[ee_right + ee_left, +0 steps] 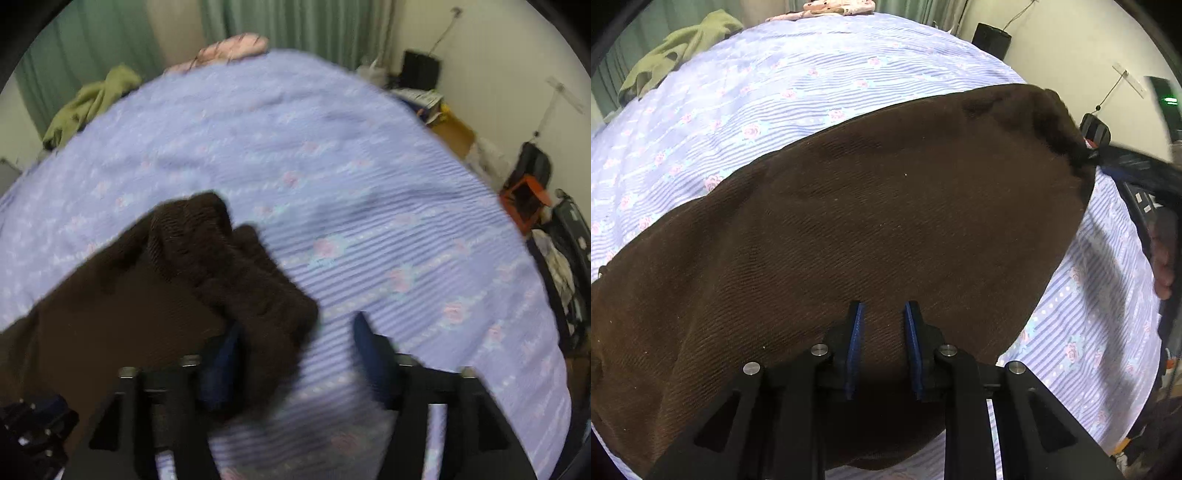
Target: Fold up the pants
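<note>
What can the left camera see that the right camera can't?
Only the left wrist view shows the wide, flat spread of the brown pants, with the left tongs set close together over the cloth, plus the other tool and a hand at the right edge.

Only the right wrist view shows the bunched ribbed end of the pants by the right tongs, which stand wide apart, and an orange frame on the floor.

Both show the purple flowered bedcover, green cloth, pink cloth and green curtains.
</note>
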Demonstrator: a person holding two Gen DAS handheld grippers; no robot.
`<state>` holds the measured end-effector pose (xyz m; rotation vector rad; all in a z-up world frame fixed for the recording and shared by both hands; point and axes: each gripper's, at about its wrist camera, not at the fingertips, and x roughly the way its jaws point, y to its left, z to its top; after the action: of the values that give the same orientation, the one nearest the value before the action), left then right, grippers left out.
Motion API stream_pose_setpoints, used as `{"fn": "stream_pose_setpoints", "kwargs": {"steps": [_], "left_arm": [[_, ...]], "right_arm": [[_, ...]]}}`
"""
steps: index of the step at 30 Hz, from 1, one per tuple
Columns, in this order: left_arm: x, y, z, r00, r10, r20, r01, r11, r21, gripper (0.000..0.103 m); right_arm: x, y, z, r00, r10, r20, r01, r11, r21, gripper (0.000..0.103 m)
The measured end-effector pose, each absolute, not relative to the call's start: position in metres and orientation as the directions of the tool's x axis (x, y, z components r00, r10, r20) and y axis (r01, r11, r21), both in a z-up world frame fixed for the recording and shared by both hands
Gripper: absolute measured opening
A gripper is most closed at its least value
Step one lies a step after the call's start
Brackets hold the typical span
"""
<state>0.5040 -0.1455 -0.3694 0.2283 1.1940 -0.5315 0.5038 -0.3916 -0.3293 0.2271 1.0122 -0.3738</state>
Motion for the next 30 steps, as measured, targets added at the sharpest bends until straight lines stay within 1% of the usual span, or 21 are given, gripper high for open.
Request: {"fn": "stream_pose_setpoints", "kwargs": {"steps": [2,3,5,7,10,16,19,20,21,22,24,27,30], "left_arm": [[0.503,-0.145,-0.37,0.268,-0.274,-0.924,0.5,0.859,-0.11,0.026],[0.503,-0.144,-0.37,0.27,-0.277,-0.922,0.497,0.861,-0.113,0.026],[0.503,-0.143,-0.371,0.269,-0.282,-0.921,0.489,0.864,-0.122,0.026],[0.503,-0.143,-0.371,0.272,-0.281,-0.92,0.493,0.862,-0.118,0.026],[0.5,-0.146,-0.373,0.279,-0.274,-0.92,0.511,0.854,-0.1,0.026],[0.5,-0.149,-0.376,0.285,-0.277,-0.918,0.519,0.85,-0.095,0.027],[0.499,-0.15,-0.377,0.291,-0.278,-0.916,0.517,0.851,-0.095,0.027],[0.499,-0.15,-0.377,0.291,-0.281,-0.915,0.516,0.851,-0.097,0.027],[0.5,-0.149,-0.377,0.29,-0.282,-0.914,0.515,0.851,-0.099,0.027],[0.5,-0.149,-0.377,0.288,-0.283,-0.915,0.515,0.851,-0.101,0.027],[0.502,-0.146,-0.376,0.279,-0.286,-0.917,0.517,0.849,-0.107,0.027],[0.505,-0.145,-0.367,0.254,-0.289,-0.923,0.524,0.843,-0.12,0.027],[0.508,-0.142,-0.347,0.279,-0.33,-0.902,0.529,0.836,-0.143,0.027]], "right_arm": [[0.489,-0.391,-0.313,0.537,-0.193,-0.821,0.414,0.909,0.057,0.077],[0.482,-0.391,-0.307,0.564,-0.184,-0.805,0.42,0.903,0.088,0.081],[0.479,-0.392,-0.306,0.588,-0.162,-0.793,0.413,0.903,0.121,0.085],[0.486,-0.395,-0.316,0.573,-0.149,-0.806,0.42,0.898,0.132,0.085],[0.5,-0.406,-0.341,0.556,-0.047,-0.83,0.422,0.876,0.233,0.085],[0.517,-0.424,-0.38,0.543,0.094,-0.835,0.461,0.797,0.39,0.084],[0.522,-0.425,-0.394,0.536,0.123,-0.835,0.474,0.775,0.419,0.083],[0.523,-0.425,-0.394,0.536,0.123,-0.835,0.475,0.774,0.419,0.08],[0.525,-0.423,-0.394,0.535,0.128,-0.835,0.473,0.773,0.422,0.064],[0.526,-0.421,-0.393,0.539,0.154,-0.828,0.458,0.771,0.442,0.057],[0.526,-0.42,-0.389,0.534,0.149,-0.833,0.463,0.772,0.435,0.046],[0.518,-0.417,-0.374,0.546,0.128,-0.828,0.464,0.776,0.427,0.039],[0.506,-0.411,-0.356,0.556,0.082,-0.827,0.463,0.796,0.39,0.038]]}}
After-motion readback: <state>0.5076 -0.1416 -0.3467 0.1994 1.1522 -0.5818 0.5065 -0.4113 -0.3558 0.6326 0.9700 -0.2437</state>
